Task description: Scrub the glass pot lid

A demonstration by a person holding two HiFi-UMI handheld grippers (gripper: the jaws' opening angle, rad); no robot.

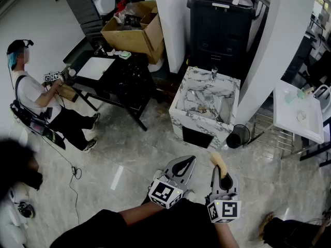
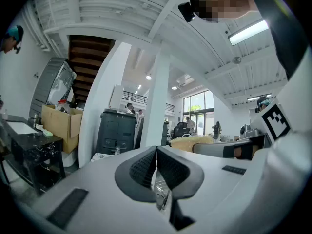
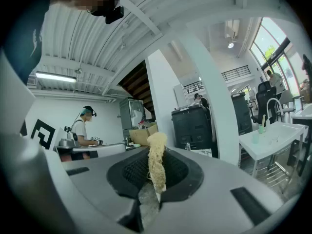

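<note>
Scrubber (image 1: 218, 163) points forward from right tool (image 3: 155, 172) (clamped).

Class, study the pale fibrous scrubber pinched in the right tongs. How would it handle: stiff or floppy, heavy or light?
Probably light: the scrubber looks like loose, airy fibre. Likely semi-stiff, since it stands up past the right tongs without drooping. Unlikely to slip: its rough weave sits between ribbed pads.
</note>
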